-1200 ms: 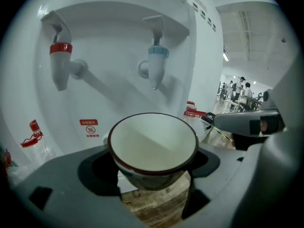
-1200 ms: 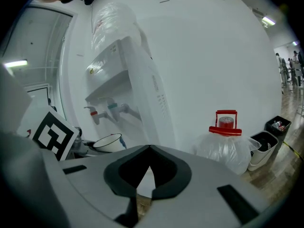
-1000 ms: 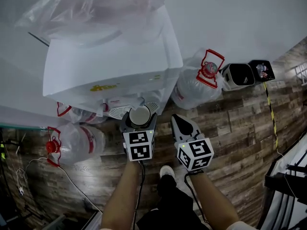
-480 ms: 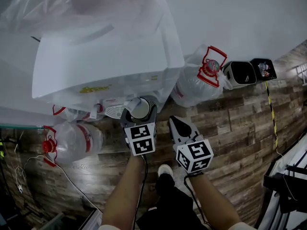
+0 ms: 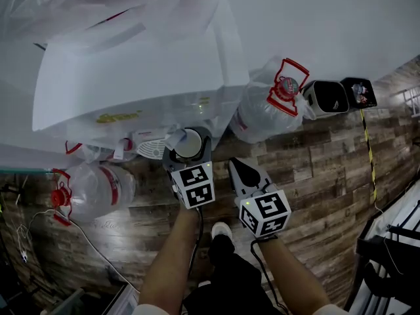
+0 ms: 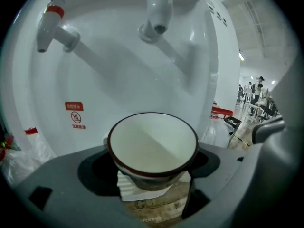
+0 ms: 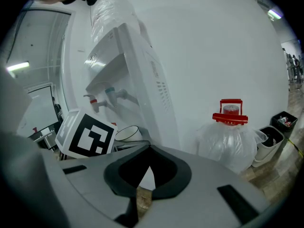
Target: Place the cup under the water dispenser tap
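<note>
A cup [image 6: 153,144], white inside with a dark red rim, is gripped by my left gripper [image 6: 152,169], which is shut on its sides. It hangs in the recess of the white water dispenser [image 5: 131,84], just below the grey tap [image 6: 159,11]. The red-capped tap [image 6: 50,25] is up to the left, and the white drip grille [image 6: 135,188] lies beneath the cup. In the head view the cup [image 5: 188,144] sits at the dispenser's front edge. My right gripper [image 5: 239,168] is shut and empty, to the right of the left one and back from the dispenser.
A large water jug with a red handle [image 5: 266,110] leans beside the dispenser on the right, another jug [image 5: 95,190] lies on the left. Two small bins [image 5: 326,100] stand by the wall. The floor is wood plank, with a thin cable [image 5: 85,241] at the left.
My left gripper has carried the cup forward and slightly left, in under the dispenser's taps. The right gripper has stayed nearly where it was.
</note>
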The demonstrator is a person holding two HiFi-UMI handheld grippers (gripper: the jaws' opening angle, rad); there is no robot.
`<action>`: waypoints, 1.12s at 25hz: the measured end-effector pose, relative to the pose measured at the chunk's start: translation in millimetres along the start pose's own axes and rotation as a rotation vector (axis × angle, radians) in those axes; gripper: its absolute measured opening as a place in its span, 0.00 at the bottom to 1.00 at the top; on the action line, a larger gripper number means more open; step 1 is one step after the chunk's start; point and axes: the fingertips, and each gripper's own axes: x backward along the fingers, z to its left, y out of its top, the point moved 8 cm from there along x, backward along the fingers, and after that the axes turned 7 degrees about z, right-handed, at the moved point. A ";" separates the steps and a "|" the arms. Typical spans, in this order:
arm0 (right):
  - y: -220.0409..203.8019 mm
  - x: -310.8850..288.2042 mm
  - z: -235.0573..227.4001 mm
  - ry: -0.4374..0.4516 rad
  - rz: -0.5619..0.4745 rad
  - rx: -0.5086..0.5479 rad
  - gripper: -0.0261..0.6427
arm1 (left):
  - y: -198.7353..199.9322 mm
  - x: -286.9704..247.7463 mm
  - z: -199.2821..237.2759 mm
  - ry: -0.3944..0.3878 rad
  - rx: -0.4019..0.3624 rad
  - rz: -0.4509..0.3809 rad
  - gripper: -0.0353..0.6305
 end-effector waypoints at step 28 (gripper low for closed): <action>-11.3 25.3 12.3 -0.034 0.029 -0.034 0.07 | -11.6 15.5 0.2 0.025 0.030 0.039 0.72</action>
